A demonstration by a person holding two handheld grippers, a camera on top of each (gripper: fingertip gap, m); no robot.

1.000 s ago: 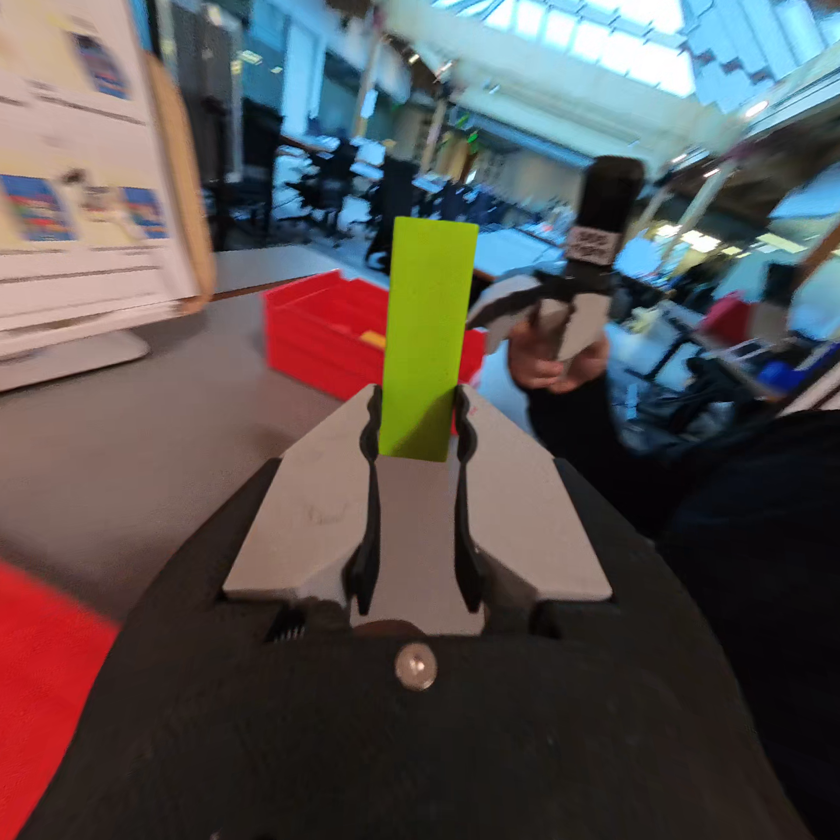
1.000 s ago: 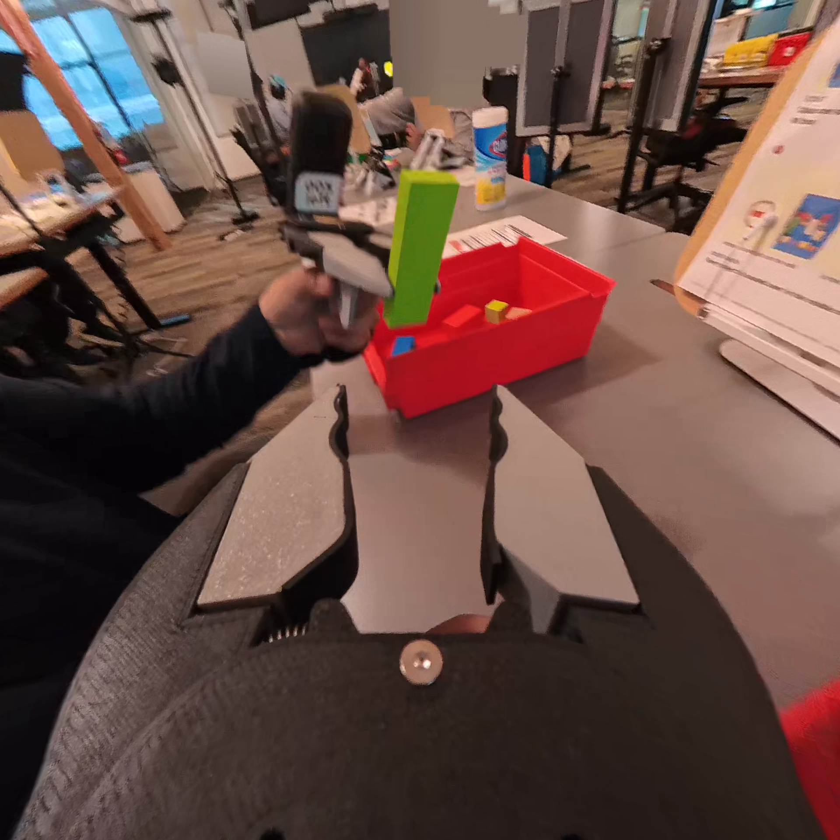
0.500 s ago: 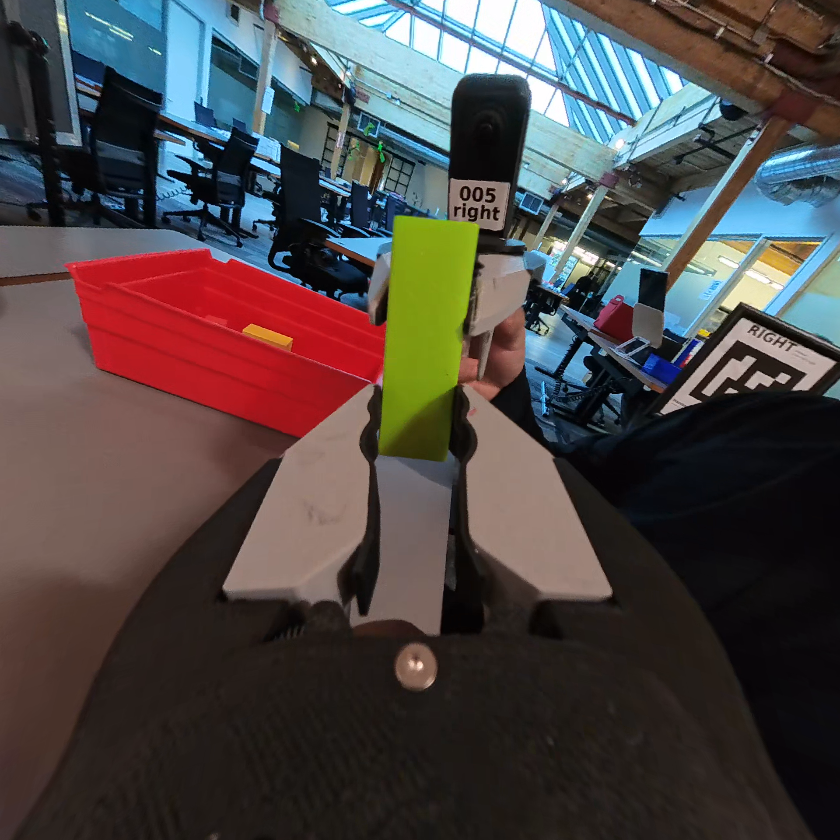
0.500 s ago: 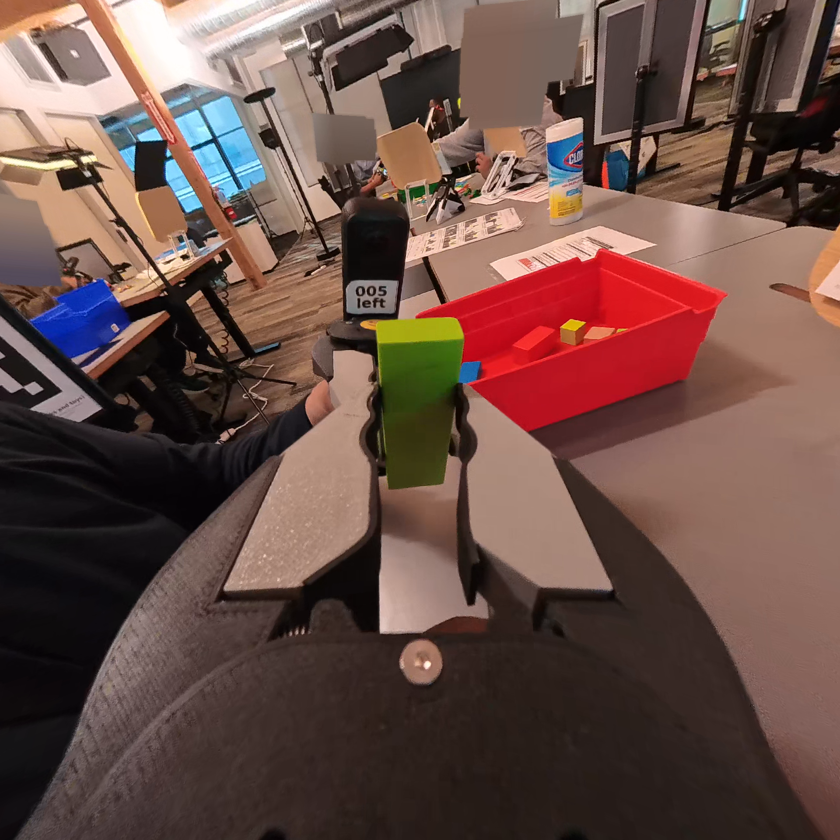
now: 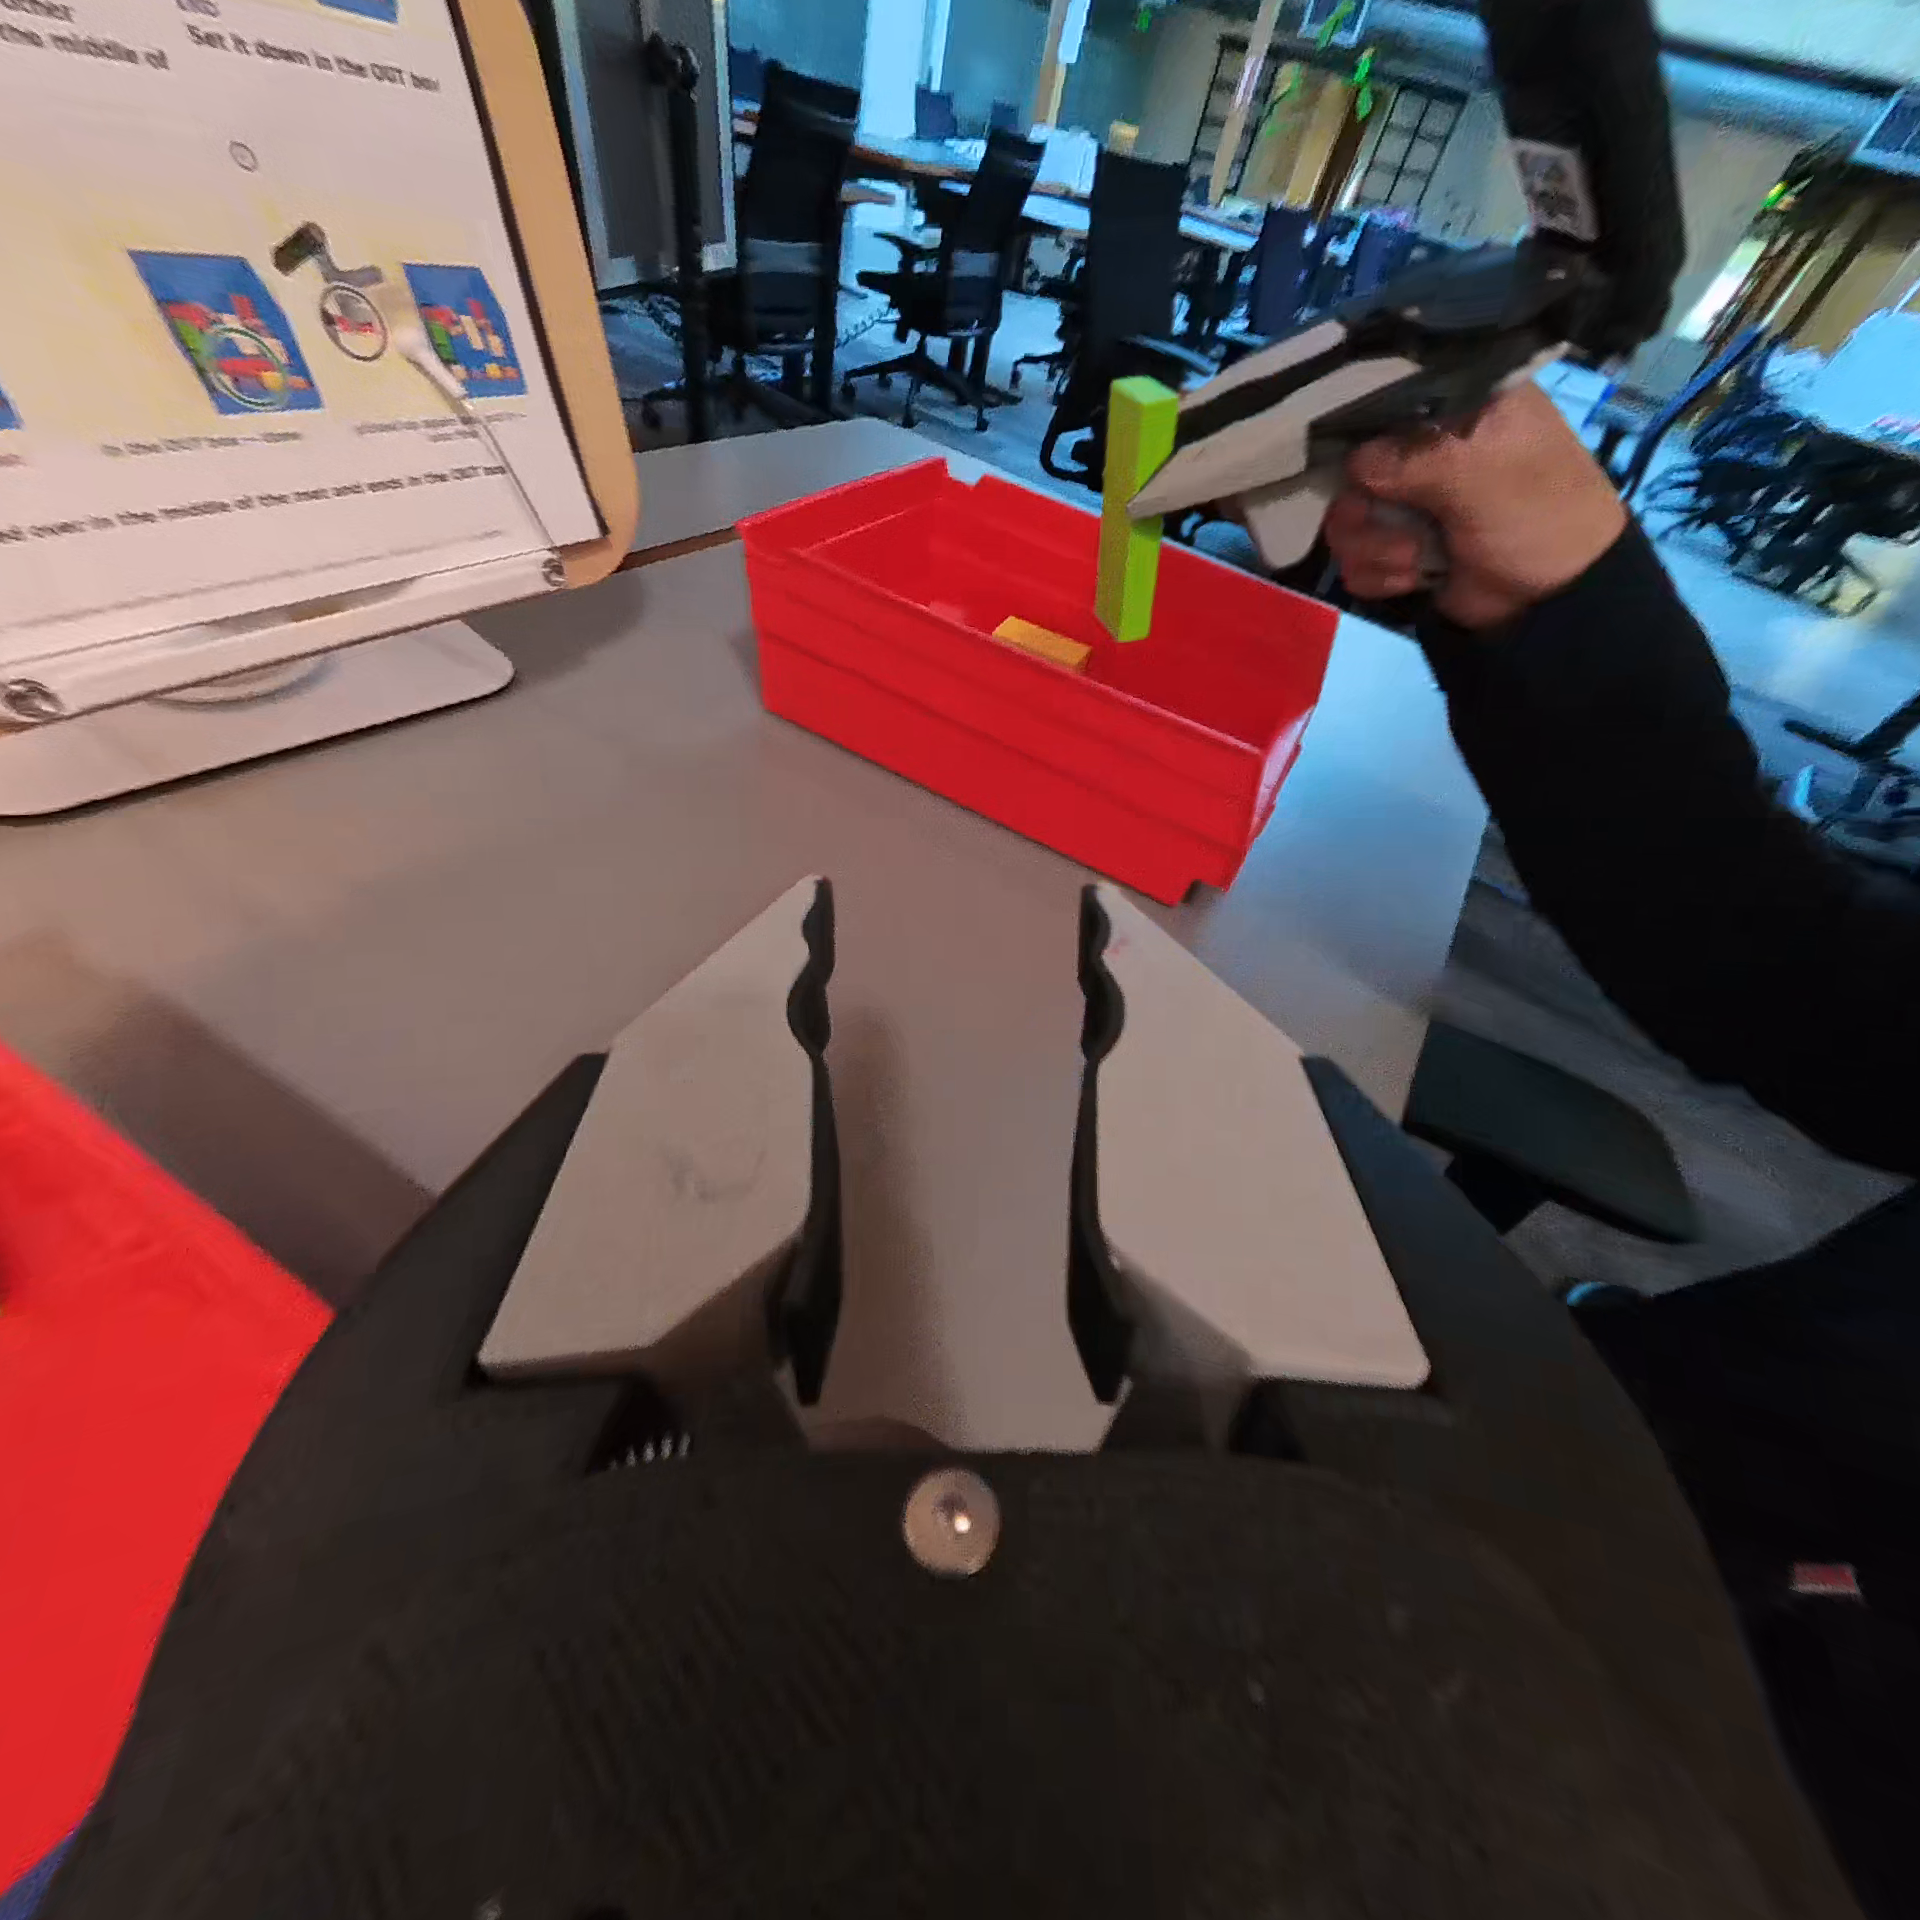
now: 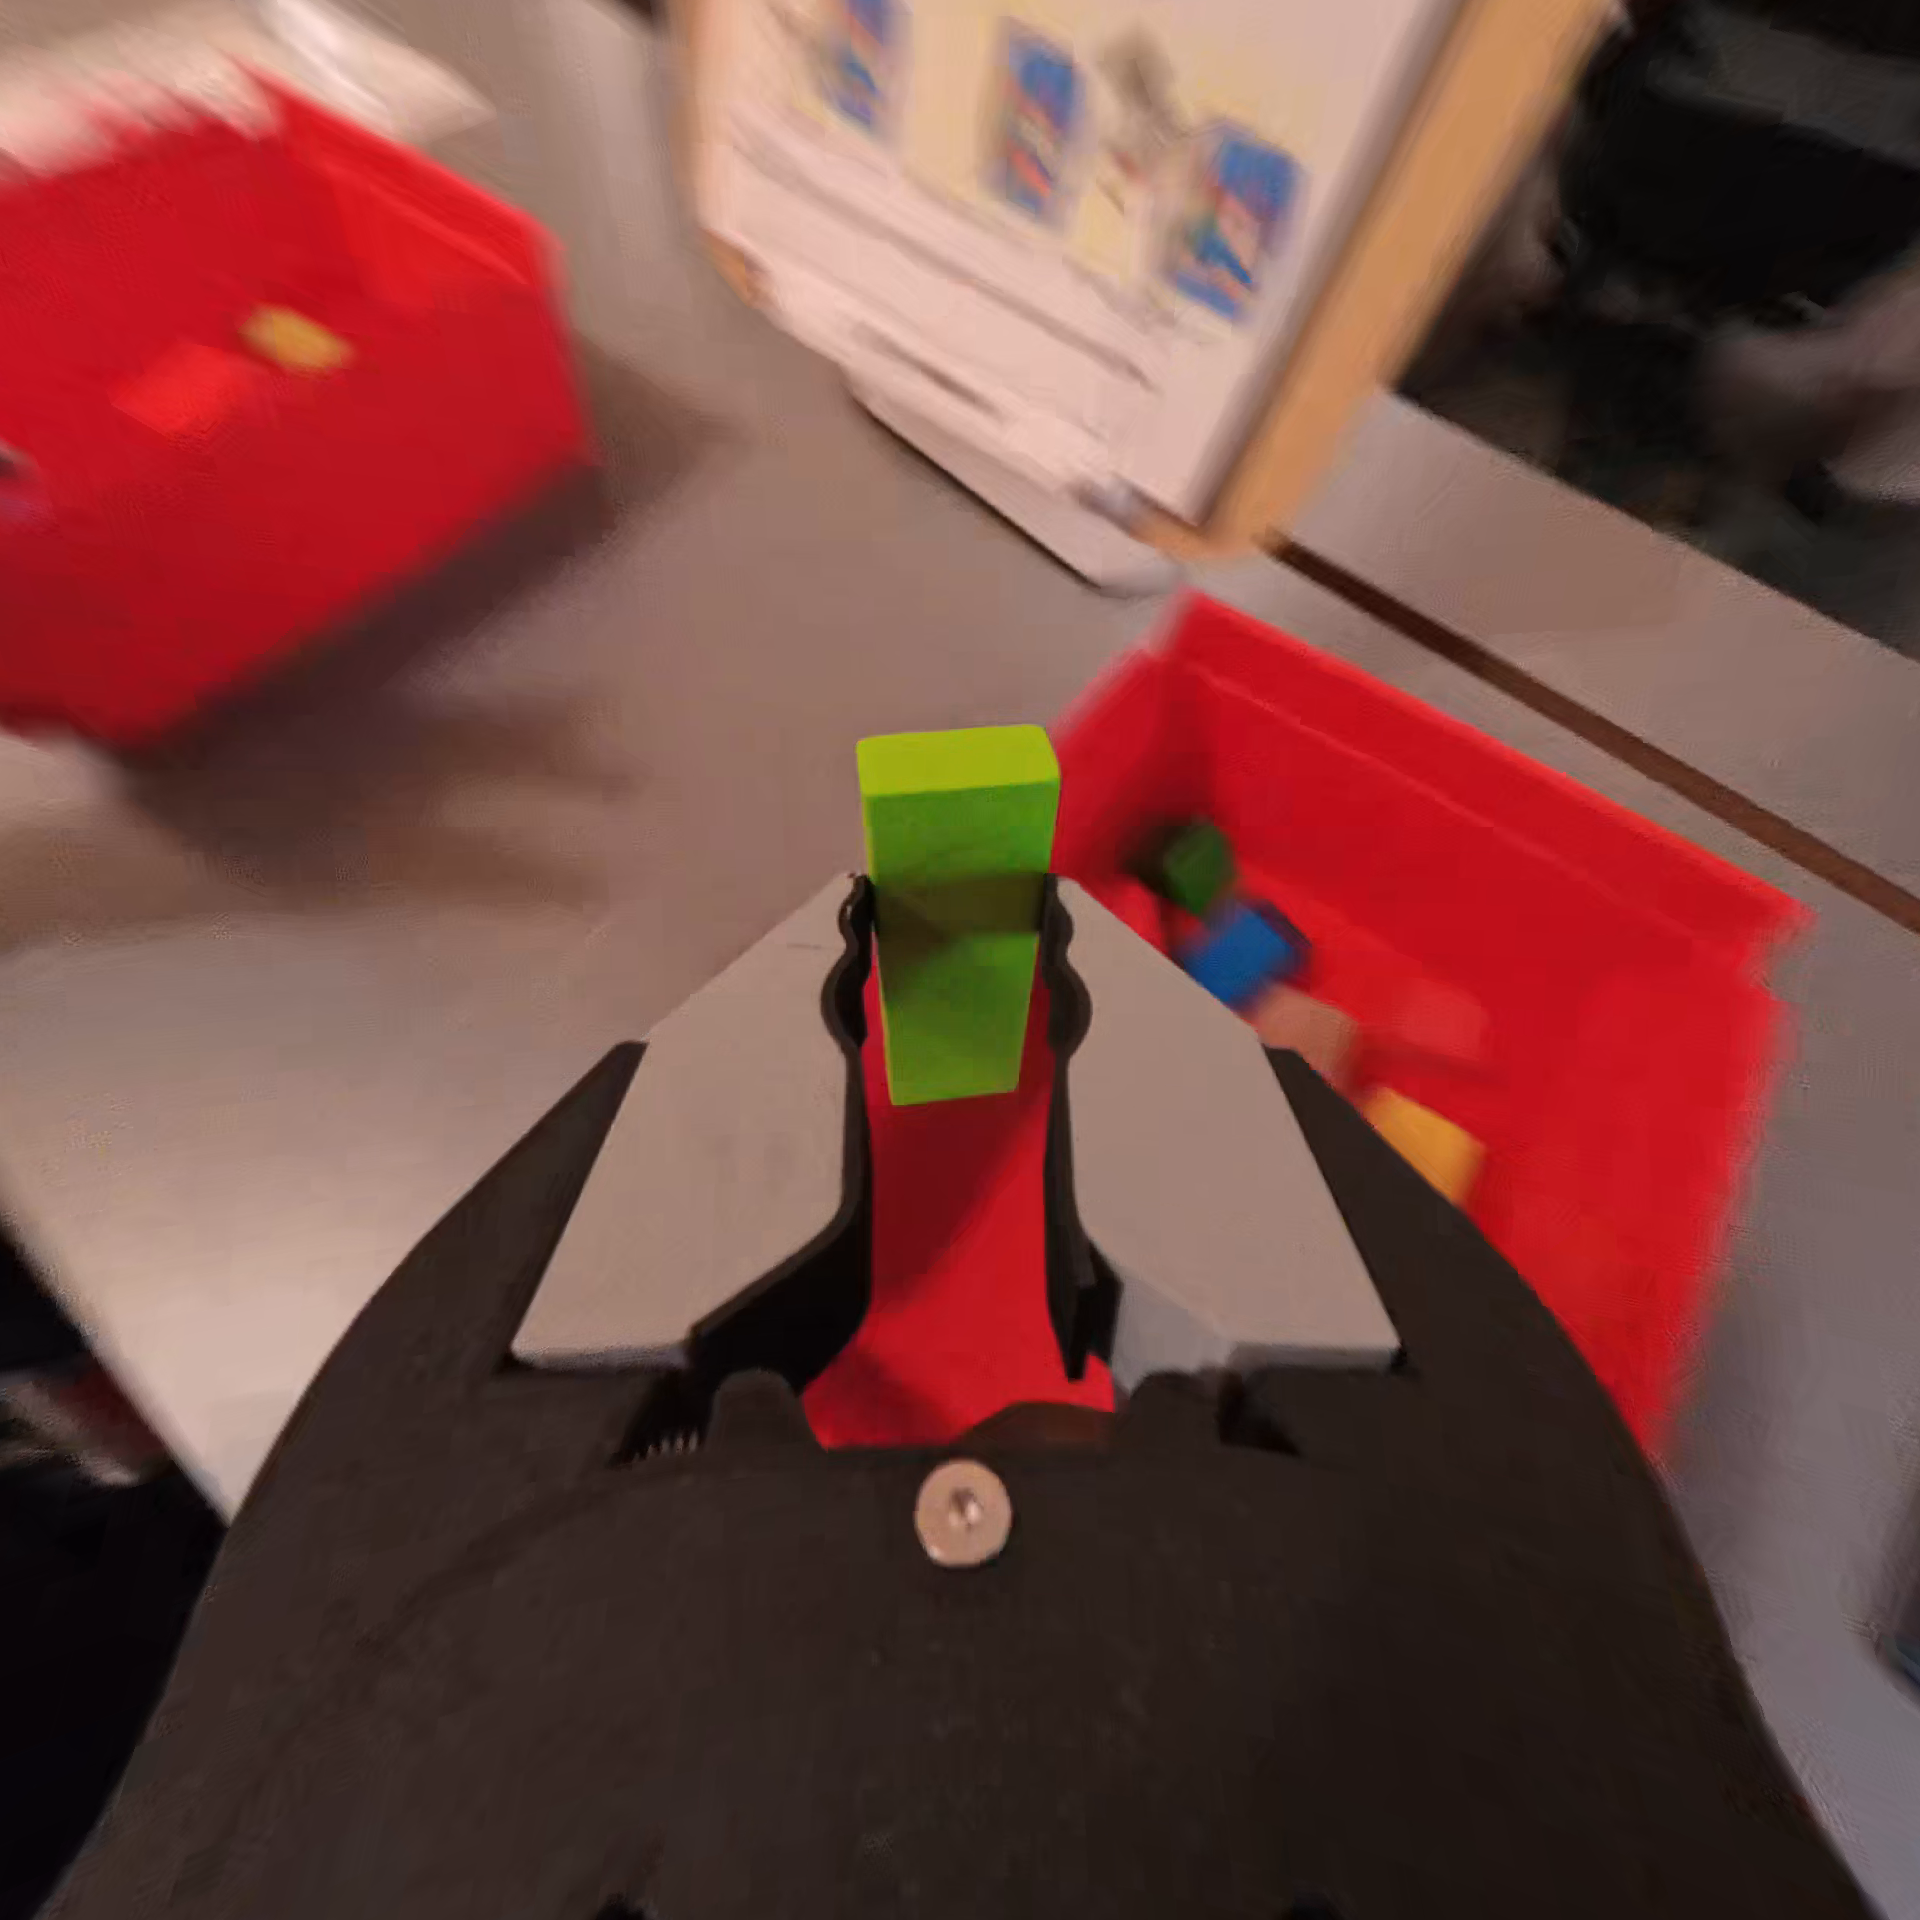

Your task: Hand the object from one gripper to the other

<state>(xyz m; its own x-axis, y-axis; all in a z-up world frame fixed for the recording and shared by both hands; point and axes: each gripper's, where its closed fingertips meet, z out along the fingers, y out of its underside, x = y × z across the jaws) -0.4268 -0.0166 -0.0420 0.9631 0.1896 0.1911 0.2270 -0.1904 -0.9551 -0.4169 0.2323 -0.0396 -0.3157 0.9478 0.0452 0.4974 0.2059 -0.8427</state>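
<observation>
Above the red bin (image 6: 1507, 883) at the right of the table (image 5: 468, 935), the right gripper (image 6: 956, 904) held the green block (image 6: 961, 831) upright, its two black pads (image 6: 854, 935) pressed against the block's opposite sides near the middle, so that one end stood clear beyond the fingertips and the other hung down between the grey fingers. From the left wrist view the same block (image 5: 1132, 509) showed well apart from the left gripper (image 5: 951, 914), hanging over a second red bin (image 5: 1039, 748) with a yellow block (image 5: 1044, 642) lying inside. The left gripper's jaws stood open with nothing between them but bare grey table. A stand with printed instruction sheets (image 5: 260, 312) stood at the far left of the table. By the look of it, the handover itself was complete: the block sat wholly in the right gripper, and the left was clear of it. The right wrist view was blurred, so the bin's contents were hard to make out beyond a dark green block (image 6: 1195, 862) and a blue block (image 6: 1242, 951). What remained, judging by the pose, was probably to lower the block into the bin below; that would call for a steady descent, keeping the block upright, and parting the jaws only once its lower end was near the bin floor.
</observation>
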